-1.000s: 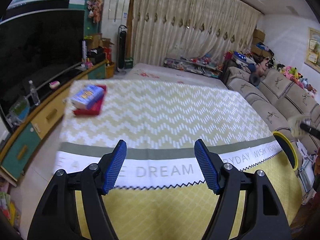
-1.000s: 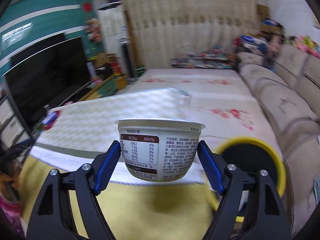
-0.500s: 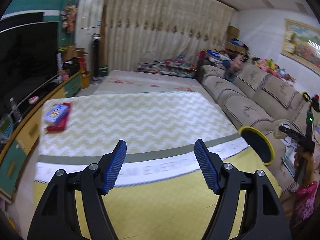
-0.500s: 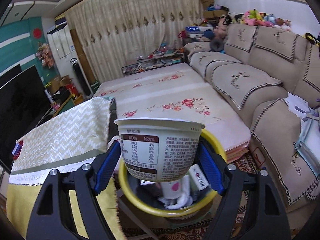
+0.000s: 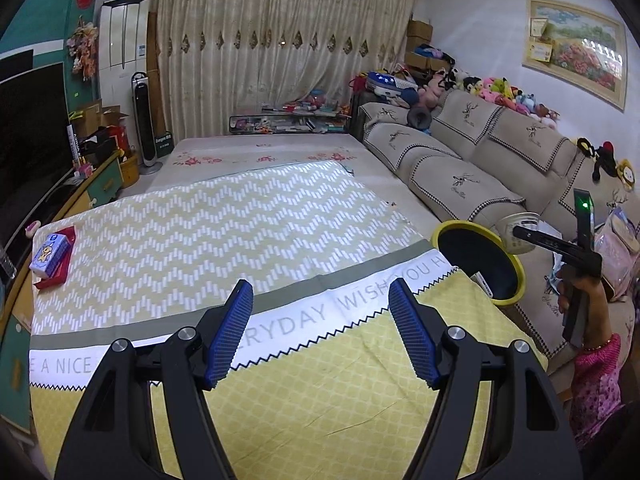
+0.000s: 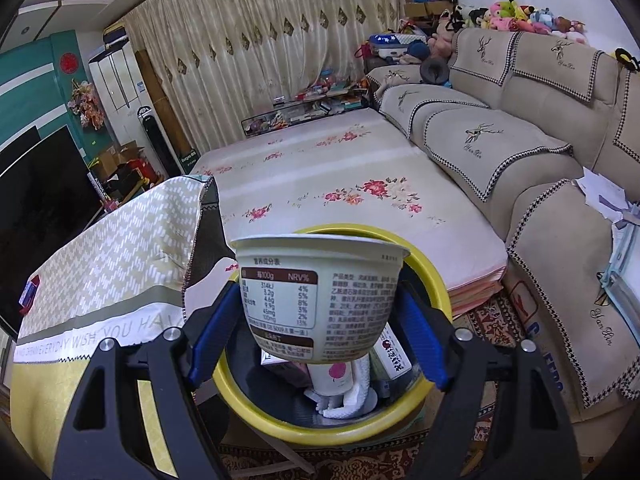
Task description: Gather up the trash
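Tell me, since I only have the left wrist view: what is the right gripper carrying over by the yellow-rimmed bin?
Observer: The right gripper is shut on a white yogurt cup, upright, nutrition label facing the camera.
Operator: Is it above the bin?
Observer: It appears to be: the bin rim rings the cup from behind and below.
Operator: Is the bin empty?
Observer: No, small cartons and crumpled white tissue lie inside.
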### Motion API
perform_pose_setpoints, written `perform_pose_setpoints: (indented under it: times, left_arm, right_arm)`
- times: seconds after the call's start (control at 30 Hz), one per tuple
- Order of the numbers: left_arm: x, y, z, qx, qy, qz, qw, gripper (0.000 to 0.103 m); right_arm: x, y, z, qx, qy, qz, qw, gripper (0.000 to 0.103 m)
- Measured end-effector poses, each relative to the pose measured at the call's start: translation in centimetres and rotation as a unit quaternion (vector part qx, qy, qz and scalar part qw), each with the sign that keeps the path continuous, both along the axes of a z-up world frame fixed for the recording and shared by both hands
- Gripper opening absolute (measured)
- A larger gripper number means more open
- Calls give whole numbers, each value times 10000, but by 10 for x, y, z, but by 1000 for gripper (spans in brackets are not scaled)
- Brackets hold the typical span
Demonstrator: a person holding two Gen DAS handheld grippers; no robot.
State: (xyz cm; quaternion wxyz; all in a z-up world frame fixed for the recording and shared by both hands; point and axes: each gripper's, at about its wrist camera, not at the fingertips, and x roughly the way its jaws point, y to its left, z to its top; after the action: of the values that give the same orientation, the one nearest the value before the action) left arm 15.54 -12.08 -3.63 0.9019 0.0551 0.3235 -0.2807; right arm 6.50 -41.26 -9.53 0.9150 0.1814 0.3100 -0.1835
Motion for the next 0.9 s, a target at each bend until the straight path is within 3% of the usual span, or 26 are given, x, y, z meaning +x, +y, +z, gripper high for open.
perform_pose_setpoints:
  times: [0.13, 0.4, 0.9]
  left_arm:
    - [2, -6, -1, 50, -12, -55, 10000, 70]
    - [0, -17, -6, 196, -76, -115, 9997, 70]
    - [0, 9, 7, 49, -140, 140, 9998, 70]
  right_arm:
    - [8, -2, -6, 3, 96, 70, 9999, 84]
    - [-1, 2, -3, 40, 1, 117, 9999, 84]
    - [-36, 20, 24, -42, -445, 183, 9988, 84]
